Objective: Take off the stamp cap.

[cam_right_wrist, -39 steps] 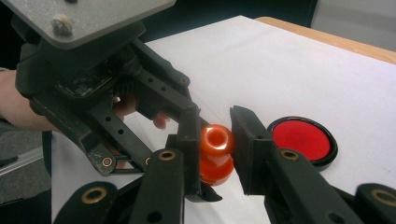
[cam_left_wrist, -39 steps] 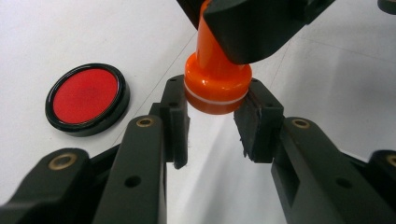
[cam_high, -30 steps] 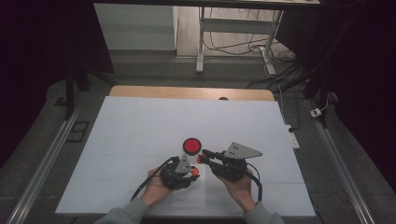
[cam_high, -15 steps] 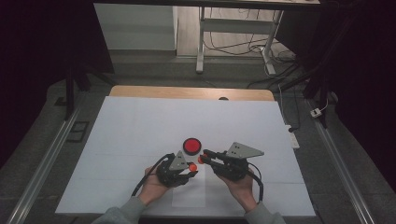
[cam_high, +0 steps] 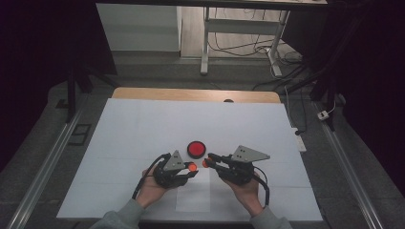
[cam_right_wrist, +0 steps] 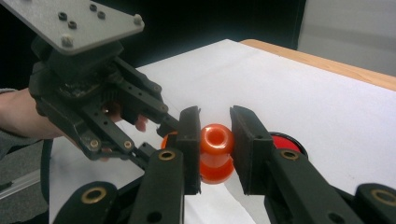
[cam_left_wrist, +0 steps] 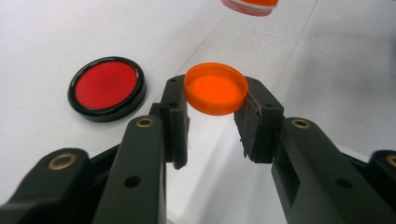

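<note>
Left gripper (cam_left_wrist: 212,121) jaws pinching orange cap (cam_left_wrist: 215,87), right gripper (cam_right_wrist: 215,140) jaws seemingly pinching orange bottle (cam_right_wrist: 215,154).

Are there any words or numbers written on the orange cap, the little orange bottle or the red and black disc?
None: no word, number or sign can be read.
orange cap: plain, held in the left gripper.
orange bottle: plain, held in the right gripper.
red and black disc: plain.
white table cover: blank.
</note>
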{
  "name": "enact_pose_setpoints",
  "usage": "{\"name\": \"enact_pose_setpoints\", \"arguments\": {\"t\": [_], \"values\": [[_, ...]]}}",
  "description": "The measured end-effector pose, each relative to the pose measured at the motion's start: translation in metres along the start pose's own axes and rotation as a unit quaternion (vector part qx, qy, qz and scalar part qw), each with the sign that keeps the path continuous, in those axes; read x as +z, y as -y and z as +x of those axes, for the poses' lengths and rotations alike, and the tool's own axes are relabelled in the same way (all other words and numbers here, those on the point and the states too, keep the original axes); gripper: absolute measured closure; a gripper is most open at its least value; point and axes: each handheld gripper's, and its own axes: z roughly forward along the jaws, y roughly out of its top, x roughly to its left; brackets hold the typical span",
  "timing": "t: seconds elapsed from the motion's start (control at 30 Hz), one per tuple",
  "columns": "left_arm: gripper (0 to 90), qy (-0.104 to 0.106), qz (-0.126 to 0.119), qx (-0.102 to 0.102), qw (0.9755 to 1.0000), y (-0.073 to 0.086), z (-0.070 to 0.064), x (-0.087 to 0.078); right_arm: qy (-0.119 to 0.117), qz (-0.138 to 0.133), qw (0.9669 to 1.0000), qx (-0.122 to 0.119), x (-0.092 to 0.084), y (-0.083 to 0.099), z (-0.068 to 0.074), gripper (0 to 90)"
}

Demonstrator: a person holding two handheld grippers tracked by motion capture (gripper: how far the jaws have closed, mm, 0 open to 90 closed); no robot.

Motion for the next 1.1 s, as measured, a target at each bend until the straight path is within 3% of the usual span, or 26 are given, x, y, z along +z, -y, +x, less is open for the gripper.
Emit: {"name": "enact_pose_setpoints", "arguments": {"t": [0.53, 1.1], "values": [[65.3, -0.013, -0.021, -0.031, 0.9992, 0.013, 0.016, -0.033, 0.012, -0.004, 0.9999, 0.002, -0.004, -0.001, -0.004, 72.4], [65.3, -0.032, -0.028, -0.053, 0.9977, 0.027, 0.026, -0.054, 0.022, -0.006, 0.9997, 0.001, -0.008, -0.001, -0.009, 72.4]]}}
